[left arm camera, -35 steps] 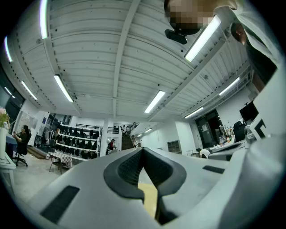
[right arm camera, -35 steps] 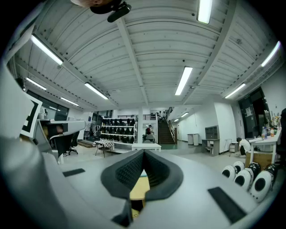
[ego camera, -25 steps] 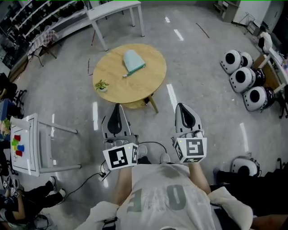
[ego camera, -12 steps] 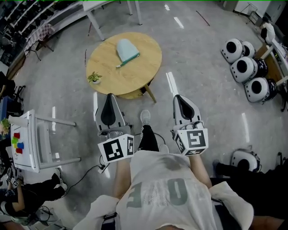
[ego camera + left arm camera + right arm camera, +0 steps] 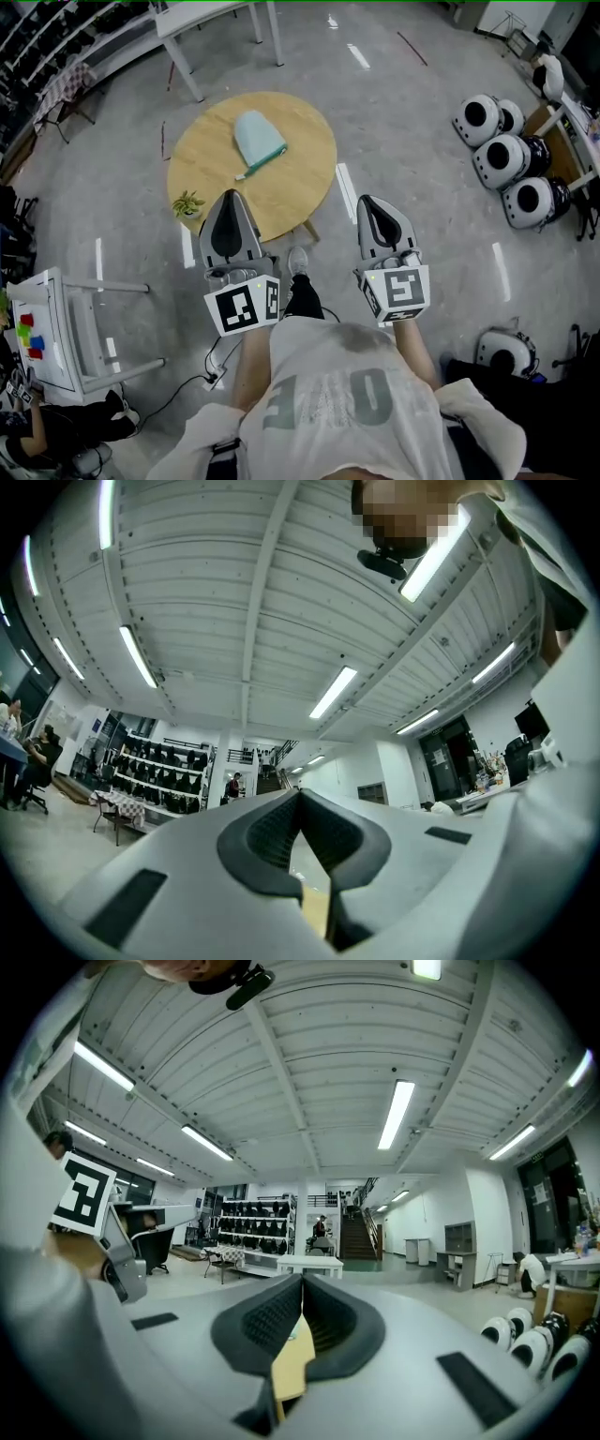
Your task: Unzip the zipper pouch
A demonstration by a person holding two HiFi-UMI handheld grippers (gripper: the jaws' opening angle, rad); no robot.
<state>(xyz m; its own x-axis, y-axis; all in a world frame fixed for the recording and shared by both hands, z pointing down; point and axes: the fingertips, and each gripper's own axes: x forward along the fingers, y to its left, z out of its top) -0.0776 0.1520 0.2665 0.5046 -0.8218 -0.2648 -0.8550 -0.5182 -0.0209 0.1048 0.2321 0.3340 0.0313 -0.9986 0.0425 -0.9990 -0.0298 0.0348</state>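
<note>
Ground between me and the round wooden table (image 5: 314,183) has shrunk over the last second. A moment ago it sat far ahead across bare floor; now its near edge lies just beyond my feet, and the tip of my left tool (image 5: 231,197) already overlaps that edge in the head view. The zipper pouch (image 5: 257,137) lies flat on the far half of the table, pale blue-green, with its teal zipper (image 5: 265,160) running along the right, nearer side toward me. A small plant (image 5: 187,203) stands at the table's near left rim, well apart from the pouch.

Both tools are carried out in front of me, roughly level and empty. My left tool (image 5: 300,795) has its jaws together with nothing between them, and so does my right tool (image 5: 302,1281). My right tool (image 5: 371,202) is still over the floor, right of the table.

So I judge this the approach only. The pouch is untouched and zipped, and I have to open the jaws before pinning it and taking the pull.
</note>
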